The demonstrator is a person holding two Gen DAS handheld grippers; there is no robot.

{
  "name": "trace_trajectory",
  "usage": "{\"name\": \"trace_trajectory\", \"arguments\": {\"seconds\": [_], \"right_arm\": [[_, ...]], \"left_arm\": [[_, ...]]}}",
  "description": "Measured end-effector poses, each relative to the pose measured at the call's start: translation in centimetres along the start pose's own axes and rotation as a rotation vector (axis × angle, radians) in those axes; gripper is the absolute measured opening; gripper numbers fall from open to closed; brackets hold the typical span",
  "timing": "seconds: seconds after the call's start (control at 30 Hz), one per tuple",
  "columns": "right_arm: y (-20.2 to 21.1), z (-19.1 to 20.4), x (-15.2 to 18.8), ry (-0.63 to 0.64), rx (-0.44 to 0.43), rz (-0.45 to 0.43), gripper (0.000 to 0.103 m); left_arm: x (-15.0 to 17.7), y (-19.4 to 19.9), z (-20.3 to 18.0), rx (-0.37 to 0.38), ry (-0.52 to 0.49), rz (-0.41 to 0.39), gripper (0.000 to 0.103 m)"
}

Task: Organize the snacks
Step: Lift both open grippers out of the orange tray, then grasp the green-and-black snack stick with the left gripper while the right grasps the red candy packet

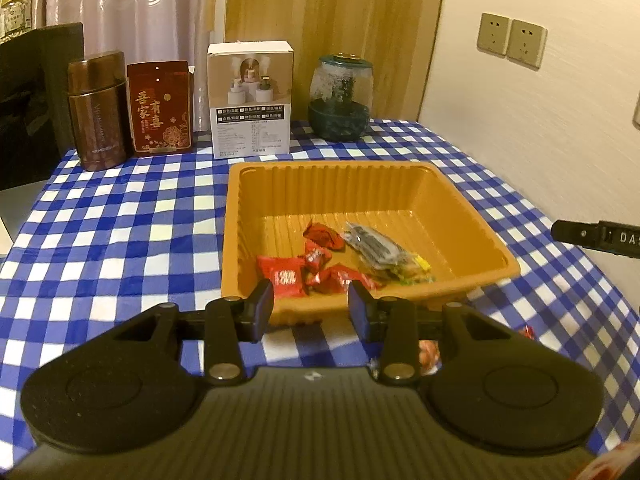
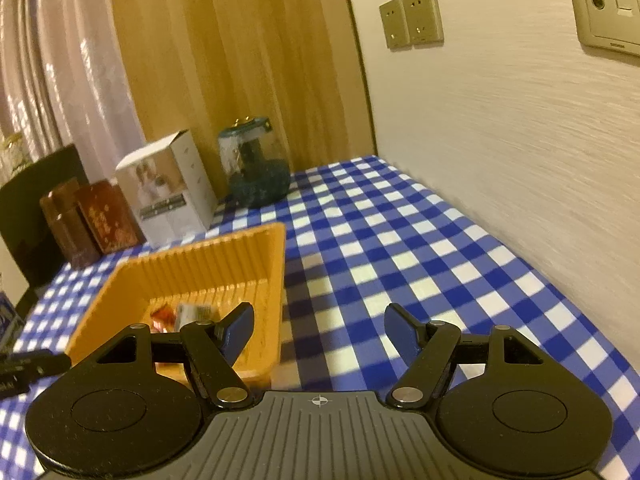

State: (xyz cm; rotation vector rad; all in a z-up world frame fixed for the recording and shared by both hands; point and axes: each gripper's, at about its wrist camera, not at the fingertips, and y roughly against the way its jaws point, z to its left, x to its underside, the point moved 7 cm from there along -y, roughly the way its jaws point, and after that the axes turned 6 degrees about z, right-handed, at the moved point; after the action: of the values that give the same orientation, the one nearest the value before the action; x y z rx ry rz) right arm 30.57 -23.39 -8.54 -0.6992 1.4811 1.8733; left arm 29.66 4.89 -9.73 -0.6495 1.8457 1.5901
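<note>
My left gripper and right gripper hung open and empty, several snacks sat in the orange tray, while loose candies remained on the counter at five o'clock.

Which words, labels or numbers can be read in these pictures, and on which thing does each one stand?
"吾家有喜": tall dark red paper box with gold flowers.
"DA", cut off by the picture edge: black bar of the right tongs.
Brown metal canister: vertical lettering, too blurred.
White cardboard carton: print too small.
Red candy wrappers: white print, unreadable.
</note>
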Motion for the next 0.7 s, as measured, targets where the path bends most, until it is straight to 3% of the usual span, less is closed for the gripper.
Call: {"name": "trace_trajectory", "arguments": {"seconds": [0.27,0.47,0.7], "right_arm": [[0.5,0.0,4.2,0.094,-0.017,0.087,0.072],[0.2,0.7,5.8,0.206,-0.056,0.129,0.072],[-1.2,2.4,7.5,0.503,-0.188,0.201,0.072]], "left_arm": [[2.7,1.3,-0.1,0.008,-0.019,0.028,0.037],[4.2,1.1,-1.8,0.066,-0.082,0.061,0.040],[5.0,0.1,-2.8,0.105,-0.134,0.094,0.047]]}}
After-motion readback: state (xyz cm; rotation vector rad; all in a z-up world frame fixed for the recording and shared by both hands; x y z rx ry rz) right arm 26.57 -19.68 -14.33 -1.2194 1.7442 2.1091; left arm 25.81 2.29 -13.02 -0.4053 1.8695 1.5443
